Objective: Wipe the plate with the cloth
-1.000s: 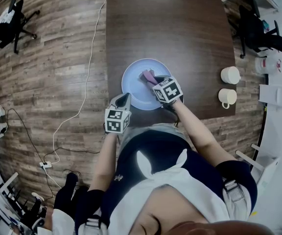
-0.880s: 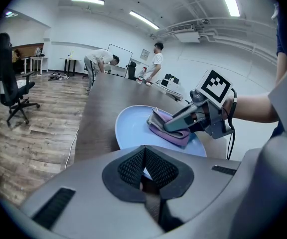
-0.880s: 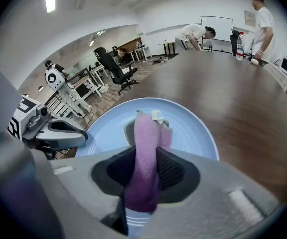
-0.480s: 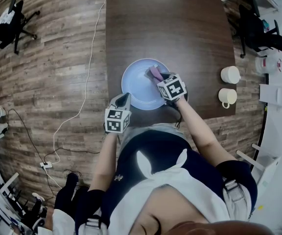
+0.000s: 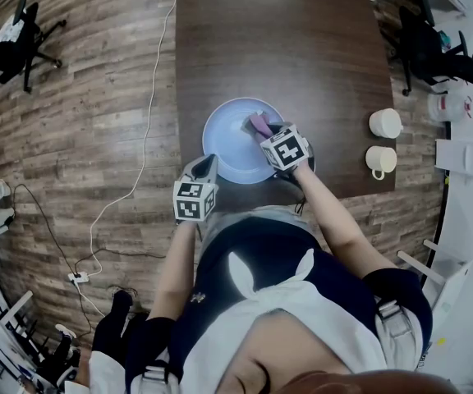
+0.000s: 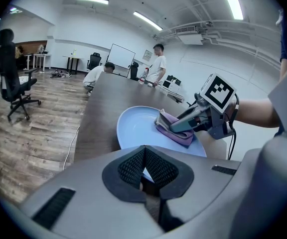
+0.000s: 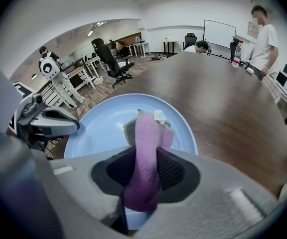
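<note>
A light blue plate [image 5: 227,144] lies on the dark wooden table [image 5: 277,39] near its front edge. My right gripper [image 5: 264,131] is shut on a folded purple cloth [image 5: 258,123] and presses it onto the right part of the plate. In the right gripper view the cloth [image 7: 146,136] runs between the pads down onto the plate [image 7: 101,128]. My left gripper [image 5: 206,166] is at the plate's near left rim. In the left gripper view its pads [image 6: 133,166] close on a sliver of the plate's rim [image 6: 133,128].
Two white mugs [image 5: 385,125] [image 5: 380,162] stand at the table's right edge. A white cable [image 5: 144,138] trails over the wooden floor on the left. Office chairs [image 5: 11,43] stand further off. People [image 7: 263,34] are at the table's far end.
My right gripper slid the cloth from the plate's middle toward its right side. The left gripper and the plate stayed put.
</note>
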### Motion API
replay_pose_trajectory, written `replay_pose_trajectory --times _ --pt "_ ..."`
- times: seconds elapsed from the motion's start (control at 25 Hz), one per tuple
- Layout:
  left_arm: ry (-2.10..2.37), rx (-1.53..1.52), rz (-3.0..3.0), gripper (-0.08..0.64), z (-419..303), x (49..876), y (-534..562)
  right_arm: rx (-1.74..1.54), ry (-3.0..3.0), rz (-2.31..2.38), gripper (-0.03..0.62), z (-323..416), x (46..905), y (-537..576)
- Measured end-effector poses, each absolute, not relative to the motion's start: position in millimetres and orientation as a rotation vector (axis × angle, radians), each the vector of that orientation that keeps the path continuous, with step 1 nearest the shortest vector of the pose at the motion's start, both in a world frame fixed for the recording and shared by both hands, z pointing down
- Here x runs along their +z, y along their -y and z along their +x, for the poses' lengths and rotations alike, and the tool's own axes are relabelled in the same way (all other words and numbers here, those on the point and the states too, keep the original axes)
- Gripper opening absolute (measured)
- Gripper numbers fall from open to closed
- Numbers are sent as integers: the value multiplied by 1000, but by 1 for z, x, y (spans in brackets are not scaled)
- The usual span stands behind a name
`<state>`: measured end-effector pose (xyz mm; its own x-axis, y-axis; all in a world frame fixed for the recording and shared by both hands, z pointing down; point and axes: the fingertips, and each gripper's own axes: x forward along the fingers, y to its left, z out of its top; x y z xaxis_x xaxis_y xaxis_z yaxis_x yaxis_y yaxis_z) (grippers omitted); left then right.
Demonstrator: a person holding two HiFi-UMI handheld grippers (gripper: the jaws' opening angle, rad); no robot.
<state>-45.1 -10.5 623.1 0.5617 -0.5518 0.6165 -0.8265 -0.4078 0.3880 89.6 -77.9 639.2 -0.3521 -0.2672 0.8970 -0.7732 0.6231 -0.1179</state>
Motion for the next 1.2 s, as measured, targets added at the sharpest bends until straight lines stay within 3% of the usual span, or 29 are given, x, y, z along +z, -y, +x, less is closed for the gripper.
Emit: replay_pose_trajectory --times 1.2 --pt "1111 505 2108 3 -41 623 9 805 1977 706 117 34 638 29"
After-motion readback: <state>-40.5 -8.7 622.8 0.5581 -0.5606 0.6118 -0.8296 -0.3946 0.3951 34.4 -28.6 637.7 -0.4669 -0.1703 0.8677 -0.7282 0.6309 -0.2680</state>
